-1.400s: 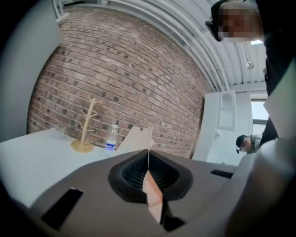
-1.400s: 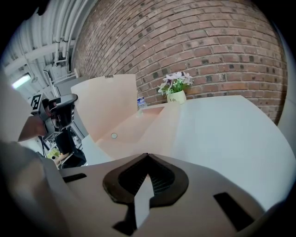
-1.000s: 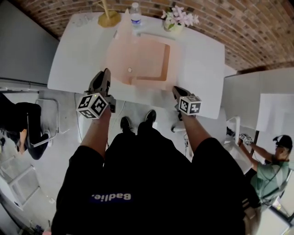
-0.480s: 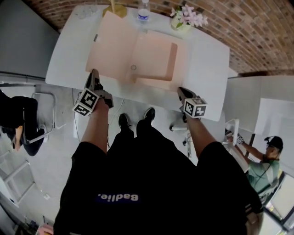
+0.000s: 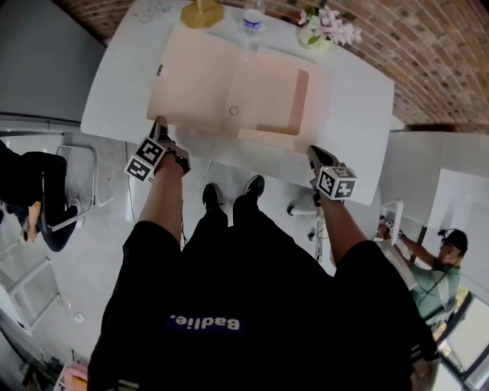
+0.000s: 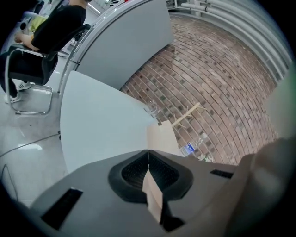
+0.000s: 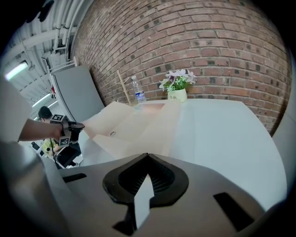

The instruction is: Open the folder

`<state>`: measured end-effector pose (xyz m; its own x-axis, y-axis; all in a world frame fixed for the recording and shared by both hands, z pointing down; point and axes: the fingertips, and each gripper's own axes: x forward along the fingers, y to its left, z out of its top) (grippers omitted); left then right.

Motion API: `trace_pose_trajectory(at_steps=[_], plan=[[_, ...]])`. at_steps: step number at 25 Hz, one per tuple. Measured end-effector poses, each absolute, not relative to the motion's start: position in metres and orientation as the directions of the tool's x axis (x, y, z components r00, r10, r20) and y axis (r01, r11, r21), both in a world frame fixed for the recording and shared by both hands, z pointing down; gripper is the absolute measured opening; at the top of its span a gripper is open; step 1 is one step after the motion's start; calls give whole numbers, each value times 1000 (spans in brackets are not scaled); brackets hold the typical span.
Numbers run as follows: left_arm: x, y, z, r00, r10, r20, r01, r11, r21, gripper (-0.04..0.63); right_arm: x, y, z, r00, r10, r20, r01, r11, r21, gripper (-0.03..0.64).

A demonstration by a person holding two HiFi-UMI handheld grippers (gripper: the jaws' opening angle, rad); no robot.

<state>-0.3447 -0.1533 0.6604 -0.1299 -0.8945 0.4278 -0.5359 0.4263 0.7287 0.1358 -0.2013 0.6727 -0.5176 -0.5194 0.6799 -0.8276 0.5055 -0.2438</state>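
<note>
— Where's the folder [image 5: 260, 92]?

— Lying open on the surface [image 5: 351, 114], nearly flat. My left tongs [image 5: 159, 126] are clamped on its near left corner. My right tongs [image 5: 314, 151] are together and empty, at the surface's near edge.

— How will it handle?

— Light, thin card, I'd say. It looks bendy and slick, so I'd pinch an edge or corner, not the middle.

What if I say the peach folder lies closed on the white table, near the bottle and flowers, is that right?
Not quite. The folder is open, not closed: the head view shows its cover spread out to the left. It does lie on the white table, near the bottle and flowers.
</note>
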Motion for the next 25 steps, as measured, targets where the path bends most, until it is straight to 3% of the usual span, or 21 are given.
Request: trace_pose_trajectory(at_steps=[11,25], plan=[[-356,-151,708,-133,-791,598,-455,585,672,14,133,-201,672,-514,-513,687,-834,488,-260,28],[-359,-149,729,-129,-694,709,-446,679,584,25,135,-198,676,-486,-527,697,-853,460,-247,28]])
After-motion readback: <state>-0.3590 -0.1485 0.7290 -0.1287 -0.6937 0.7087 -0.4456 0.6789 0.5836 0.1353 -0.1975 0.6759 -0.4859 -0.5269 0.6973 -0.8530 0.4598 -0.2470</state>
